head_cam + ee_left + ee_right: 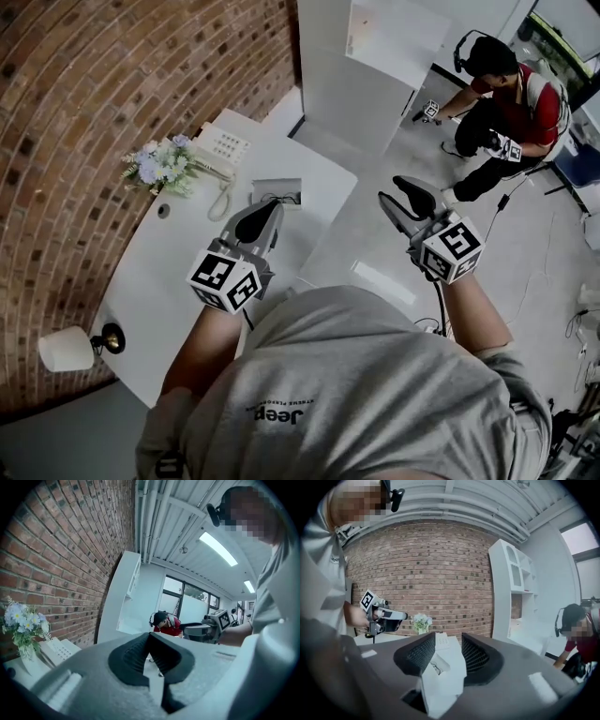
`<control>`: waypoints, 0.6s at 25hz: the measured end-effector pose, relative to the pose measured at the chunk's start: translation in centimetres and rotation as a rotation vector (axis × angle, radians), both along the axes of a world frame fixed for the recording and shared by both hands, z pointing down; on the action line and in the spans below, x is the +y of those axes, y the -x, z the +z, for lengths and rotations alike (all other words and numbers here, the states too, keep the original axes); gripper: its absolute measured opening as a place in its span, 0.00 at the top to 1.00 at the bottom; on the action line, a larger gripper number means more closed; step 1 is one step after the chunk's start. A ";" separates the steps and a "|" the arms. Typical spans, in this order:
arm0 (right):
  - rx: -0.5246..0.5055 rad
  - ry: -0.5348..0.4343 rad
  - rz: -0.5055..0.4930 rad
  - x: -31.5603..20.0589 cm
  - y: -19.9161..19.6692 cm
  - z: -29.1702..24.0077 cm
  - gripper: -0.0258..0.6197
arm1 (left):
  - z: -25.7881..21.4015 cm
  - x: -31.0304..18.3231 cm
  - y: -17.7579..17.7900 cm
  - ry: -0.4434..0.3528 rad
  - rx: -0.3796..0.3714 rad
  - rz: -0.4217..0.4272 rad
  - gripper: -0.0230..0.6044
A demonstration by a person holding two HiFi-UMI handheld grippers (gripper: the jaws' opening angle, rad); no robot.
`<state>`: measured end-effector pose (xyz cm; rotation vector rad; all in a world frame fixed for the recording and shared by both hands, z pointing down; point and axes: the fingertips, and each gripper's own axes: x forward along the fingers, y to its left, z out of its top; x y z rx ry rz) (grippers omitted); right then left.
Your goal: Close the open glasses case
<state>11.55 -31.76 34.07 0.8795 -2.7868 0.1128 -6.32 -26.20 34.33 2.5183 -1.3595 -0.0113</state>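
Now my left gripper [267, 216] is clenched on nothing, and my right gripper [401, 197] stands released, also empty. The pale grey rectangular case [277, 190] lying open on the white desk [187, 272], just ahead of the left one, I take for the glasses case. I should press its lid over slowly while the other jaws steady the base. The white push-button telephone [220, 150] and the bunch of pale flowers [159, 164] stand near, but not in the way, I think.
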 end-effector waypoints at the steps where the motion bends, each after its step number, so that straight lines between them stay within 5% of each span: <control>1: 0.015 -0.001 -0.025 -0.1 0.4 0.4 0.66 | 0.5 0.0 0.2 0.006 0.001 -0.007 0.97; 15: 0.181 0.076 -0.343 -3.5 10.6 9.1 0.39 | 8.5 1.2 7.2 0.118 0.044 -0.154 0.97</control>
